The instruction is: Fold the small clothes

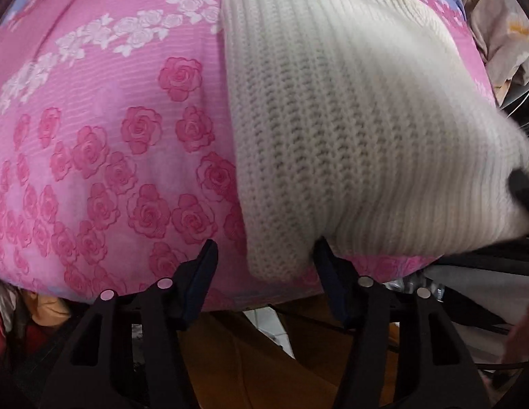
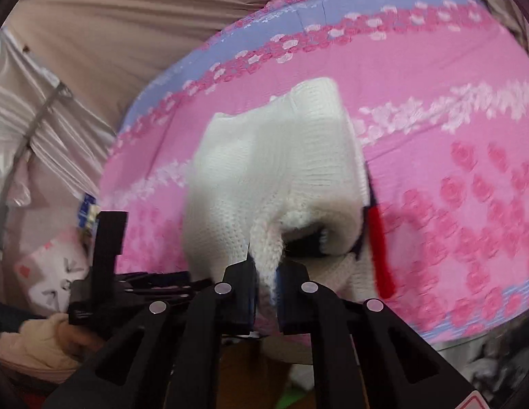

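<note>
I see open pink sheet (image 1: 104,143) left of the knit (image 1: 332,119), room enough for my left fingers (image 1: 209,255). On the right the knit bulges up, blocking that near edge.

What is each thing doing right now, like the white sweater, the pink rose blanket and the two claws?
White knit sweater: partly folded, lying on the blanket, one edge lifted by the right claw.
Pink rose blanket: spread flat under the sweater.
Left claw: open, at the sweater's near edge, gripping nothing.
Right claw: shut on a bunch of the sweater's fabric.
</note>
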The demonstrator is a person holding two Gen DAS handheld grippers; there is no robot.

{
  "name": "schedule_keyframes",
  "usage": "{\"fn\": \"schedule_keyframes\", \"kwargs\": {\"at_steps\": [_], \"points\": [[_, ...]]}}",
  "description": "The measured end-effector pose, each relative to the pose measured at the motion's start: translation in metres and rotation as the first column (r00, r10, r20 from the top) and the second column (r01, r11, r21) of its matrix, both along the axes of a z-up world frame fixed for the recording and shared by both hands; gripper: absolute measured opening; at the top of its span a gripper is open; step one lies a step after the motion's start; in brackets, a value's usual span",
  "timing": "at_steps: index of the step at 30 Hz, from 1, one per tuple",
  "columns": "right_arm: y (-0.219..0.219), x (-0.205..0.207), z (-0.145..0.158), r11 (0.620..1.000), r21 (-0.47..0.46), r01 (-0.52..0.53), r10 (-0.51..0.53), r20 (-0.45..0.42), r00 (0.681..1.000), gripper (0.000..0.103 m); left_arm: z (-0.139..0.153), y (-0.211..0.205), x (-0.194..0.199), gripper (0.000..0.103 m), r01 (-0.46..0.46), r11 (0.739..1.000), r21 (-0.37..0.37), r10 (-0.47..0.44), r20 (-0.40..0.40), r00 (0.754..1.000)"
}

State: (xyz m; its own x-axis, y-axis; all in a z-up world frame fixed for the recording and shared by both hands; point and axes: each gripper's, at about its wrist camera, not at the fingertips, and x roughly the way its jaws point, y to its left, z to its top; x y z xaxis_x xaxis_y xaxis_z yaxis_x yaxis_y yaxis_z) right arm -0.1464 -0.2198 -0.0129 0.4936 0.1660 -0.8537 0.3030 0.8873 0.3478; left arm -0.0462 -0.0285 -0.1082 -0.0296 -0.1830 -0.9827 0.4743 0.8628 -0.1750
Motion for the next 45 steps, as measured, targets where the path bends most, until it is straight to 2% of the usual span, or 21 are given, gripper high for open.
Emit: {"fn": "schedule_keyframes", "kwargs": {"at_steps": [3,4,8,10,13,15,18,21,23,24,26,28,30,32,34,35,36,37,40,43,45], "points": [[-0.016,0.003,-0.071,0.999,-0.045,-0.001,-0.009,-0.228,0.974,0.007,-0.009,0.001,-0.004,0.057,-0.033,0.999,0.005,0.033,-0.019,0.999],[-0.019,0.001,-0.085,1.0,-0.02,0.003,-0.008,-0.241,0.971,0.006,-0.009,0.001,-0.004,0.057,-0.031,0.999,0.009,0.032,-0.015,0.999],[-0.018,0.003,-0.057,1.0,-0.017,0.024,-0.027,-0.184,0.982,0.017,0.004,0.0,-0.009,0.056,0.001,1.0,0.009,-0.001,0.036,0.999],[-0.015,0.003,-0.033,0.997,-0.069,0.023,-0.033,-0.137,0.99,0.036,0.02,0.004,-0.012,0.055,-0.001,0.999,-0.035,0.004,0.074,0.997],[-0.015,0.006,-0.006,0.99,-0.137,0.028,-0.037,-0.065,0.997,0.051,0.058,0.012,-0.006,0.055,-0.013,0.989,-0.148,0.036,0.154,0.987],[-0.018,0.016,-0.003,0.989,-0.143,0.033,-0.042,-0.057,0.998,0.058,0.08,0.016,0.004,0.06,-0.046,0.978,-0.204,0.086,0.192,0.978],[-0.021,0.033,-0.007,0.99,-0.132,0.047,-0.056,-0.064,0.996,0.058,0.086,0.012,0.022,0.063,-0.088,0.965,-0.248,0.136,0.183,0.974],[-0.03,0.042,-0.01,0.996,-0.044,0.079,-0.08,-0.042,0.996,0.059,0.071,-0.004,0.031,0.063,-0.108,0.976,-0.187,0.138,0.158,0.978],[-0.037,0.05,-0.017,0.994,-0.026,0.106,-0.107,-0.044,0.993,0.067,0.058,-0.012,0.031,0.063,-0.119,0.983,-0.139,0.139,0.143,0.98],[-0.042,0.056,-0.027,0.991,-0.053,0.121,-0.125,-0.071,0.99,0.067,0.049,-0.014,0.033,0.063,-0.12,0.986,-0.115,0.135,0.137,0.981],[-0.046,0.066,-0.041,0.991,-0.072,0.111,-0.12,-0.13,0.984,0.029,0.042,-0.013,0.035,0.063,-0.125,0.987,-0.1,0.137,0.13,0.982],[-0.042,0.067,-0.022,0.994,-0.061,0.095,-0.098,-0.05,0.994,0.018,0.048,-0.013,0.034,0.063,-0.136,0.985,-0.104,0.15,0.138,0.979],[-0.031,0.063,0.016,0.997,-0.06,0.056,-0.05,0.096,0.994,0.018,0.057,-0.013,0.033,0.063,-0.127,0.986,-0.109,0.145,0.174,0.974],[-0.023,0.061,0.041,0.996,-0.085,0.022,-0.005,0.191,0.982,0.018,0.063,-0.013,0.033,0.063,-0.12,0.987,-0.104,0.139,0.21,0.968],[-0.027,0.069,0.027,0.991,-0.129,0.02,0.0,0.155,0.988,0.018,0.063,-0.016,0.034,0.063,-0.116,0.989,-0.096,0.134,0.21,0.969],[-0.033,0.077,0.006,0.988,-0.153,0.021,-0.008,0.086,0.996,0.018,0.061,-0.017,0.035,0.063,-0.117,0.989,-0.087,0.133,0.205,0.97],[-0.045,0.087,-0.032,0.987,-0.16,0.023,-0.031,-0.043,0.999,0.019,0.058,-0.019,0.036,0.063,-0.12,0.99,-0.079,0.133,0.201,0.97],[-0.056,0.089,-0.058,0.988,-0.144,0.052,-0.071,-0.127,0.989,0.021,0.055,-0.02,0.036,0.063,-0.12,0.99,-0.072,0.131,0.193,0.972],[-0.061,0.077,-0.039,0.993,-0.056,0.109,-0.112,-0.054,0.992,0.026,0.056,-0.016,0.033,0.063,-0.111,0.992,-0.06,0.121,0.188,0.975],[-0.05,0.062,-0.015,0.99,-0.104,0.095,-0.098,-0.027,0.995,0.033,0.052,-0.015,0.029,0.063,-0.11,0.992,-0.062,0.119,0.178,0.977],[-0.045,0.046,-0.012,0.993,-0.089,0.079,-0.083,-0.044,0.996,0.04,0.05,-0.013,0.027,0.063,-0.115,0.99,-0.084,0.126,0.143,0.982]]}}
